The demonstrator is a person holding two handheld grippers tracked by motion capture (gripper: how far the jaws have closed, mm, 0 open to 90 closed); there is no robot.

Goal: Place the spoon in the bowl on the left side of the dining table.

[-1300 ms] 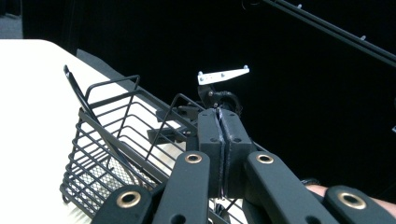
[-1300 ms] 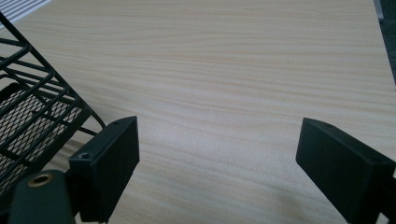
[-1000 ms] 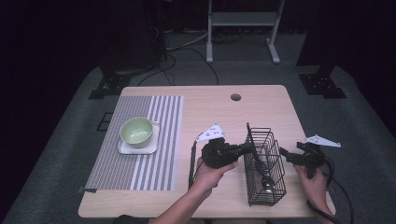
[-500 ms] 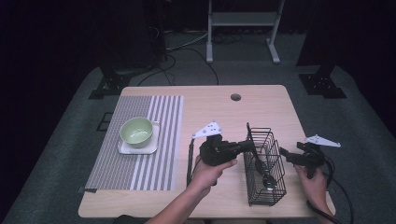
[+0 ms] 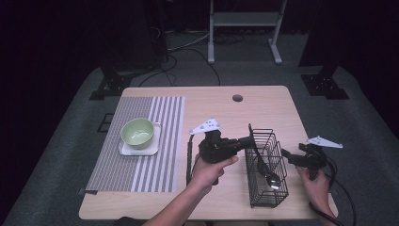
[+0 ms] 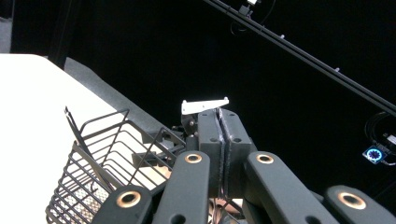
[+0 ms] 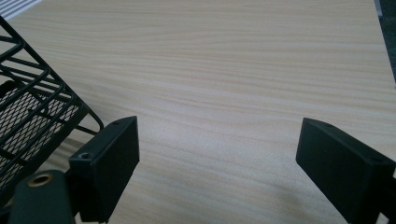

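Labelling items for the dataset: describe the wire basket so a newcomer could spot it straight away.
Start at the wooden table and look to its right half, near the front edge. Between the left gripper and the right gripper stands the basket: black, tall, made of wire and mesh, with a spoon inside. It is the one see-through cage there; the green bowl sits far left on the striped mat.

Your high view looks forward and down on the whole table (image 5: pixel 282 108), with the basket (image 5: pixel 266 167) near its front right. Your left gripper view sits close beside the basket (image 6: pixel 100 172), facing up across its rim into the dark room. Your right gripper view looks low over bare wood, the basket (image 7: pixel 32 107) at its left edge. All three share the basket.
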